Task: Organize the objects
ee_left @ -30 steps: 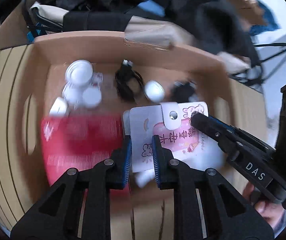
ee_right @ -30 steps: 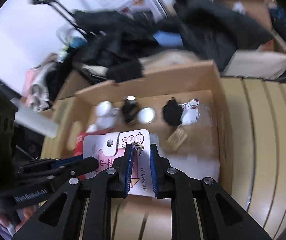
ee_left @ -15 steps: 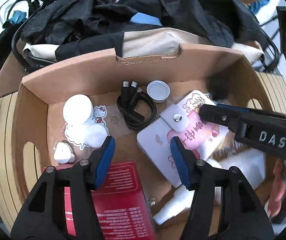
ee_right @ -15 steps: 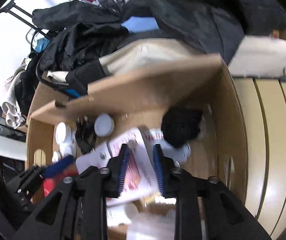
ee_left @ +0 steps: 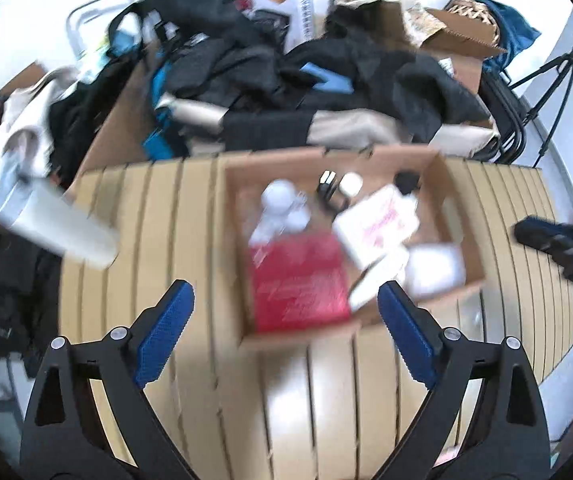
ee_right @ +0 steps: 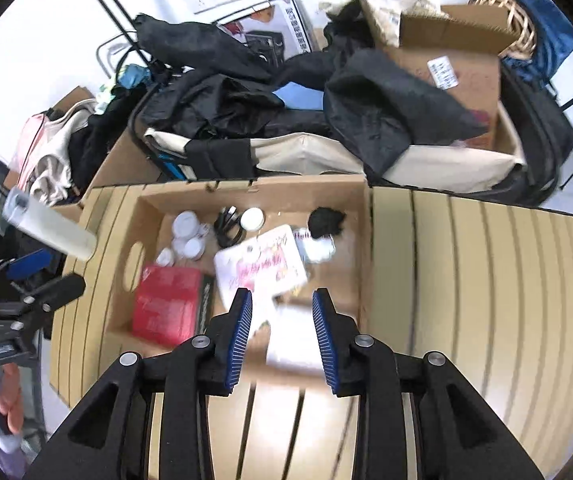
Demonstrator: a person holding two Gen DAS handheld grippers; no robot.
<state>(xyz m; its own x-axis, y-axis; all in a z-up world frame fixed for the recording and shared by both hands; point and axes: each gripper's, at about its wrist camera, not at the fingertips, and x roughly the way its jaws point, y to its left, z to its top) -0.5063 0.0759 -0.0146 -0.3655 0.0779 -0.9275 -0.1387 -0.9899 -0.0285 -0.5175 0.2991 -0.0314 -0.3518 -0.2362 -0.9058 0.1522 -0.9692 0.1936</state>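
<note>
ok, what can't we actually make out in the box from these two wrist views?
- Left wrist: red box print, motion blur.
- Right wrist: pink-and-white card text, blurred.
- Right wrist: black lump, too small to identify.
- Right wrist: white sheet, partly behind right gripper fingers.

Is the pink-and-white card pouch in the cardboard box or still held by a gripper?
In the box: the pouch lies flat on the cardboard box floor; right gripper and left gripper are open and empty.

Slatted pale-wood worktop (ee_right: 486, 280) carried an open cardboard box (ee_right: 366, 240), set toward its far edge. A white cylindrical container (ee_right: 50, 228) lay on its side at the worktop's far left corner, well apart from the box. Remaining slats on the right bore nothing.
</note>
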